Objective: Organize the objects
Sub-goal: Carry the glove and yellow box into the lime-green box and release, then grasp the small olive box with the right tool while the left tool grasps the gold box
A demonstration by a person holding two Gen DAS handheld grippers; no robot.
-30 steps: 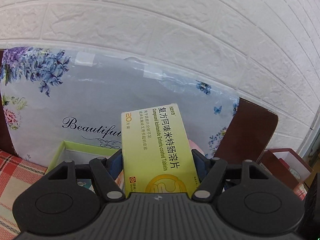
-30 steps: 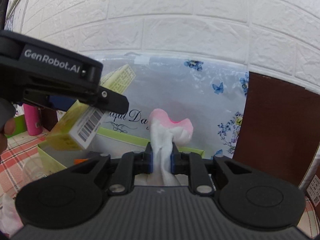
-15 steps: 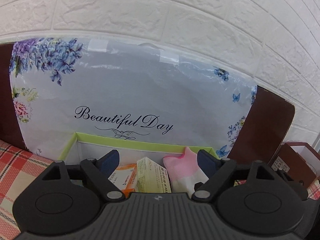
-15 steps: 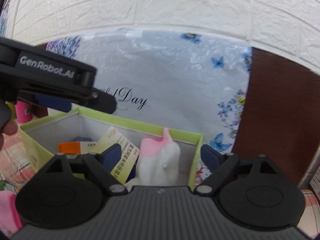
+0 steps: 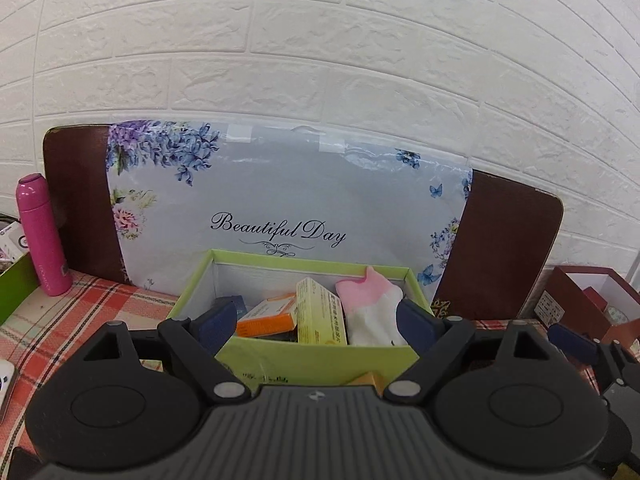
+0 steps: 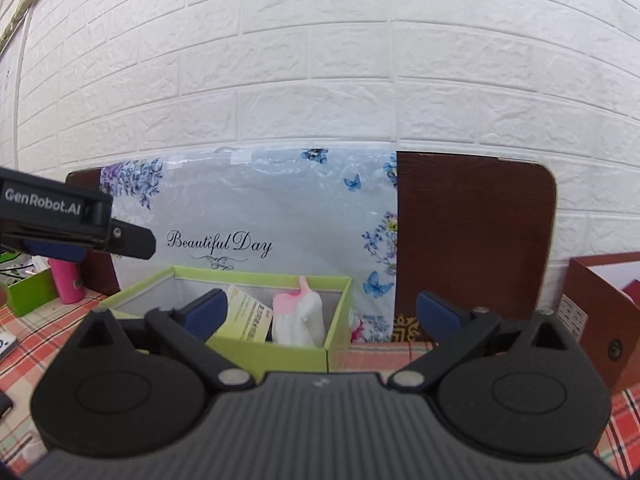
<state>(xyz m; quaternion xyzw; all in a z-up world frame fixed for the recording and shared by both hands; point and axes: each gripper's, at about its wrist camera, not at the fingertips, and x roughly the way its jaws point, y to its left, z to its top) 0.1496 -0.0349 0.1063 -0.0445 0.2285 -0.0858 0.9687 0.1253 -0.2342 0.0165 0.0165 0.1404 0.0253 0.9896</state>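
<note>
Far off to the left of my left gripper (image 5: pixel 316 316) a slim pink metal flask (image 5: pixel 42 236) stands upright on the red-and-white checked tablecloth (image 5: pixel 80 304). Straight ahead of those fingers sits the open lime-green cardboard box (image 5: pixel 320 354), and inside it, left to right, lie a flat orange carton (image 5: pixel 266 316), a pale yellow medicine carton (image 5: pixel 320 312) leaning on its edge, and a pink-and-white folded sock (image 5: pixel 372 312) standing against the right wall. My left jaws have just been opening and now stand spread wide, with nothing between them — the box is beyond the tips. My right gripper (image 6: pixel 320 312) has also just been opening and is fully splayed, empty, with the box ahead and to the left of its fingers. Behind everything a floral printed bag (image 6: pixel 280 216) leans on the white brick wall (image 6: pixel 320 80).
</note>
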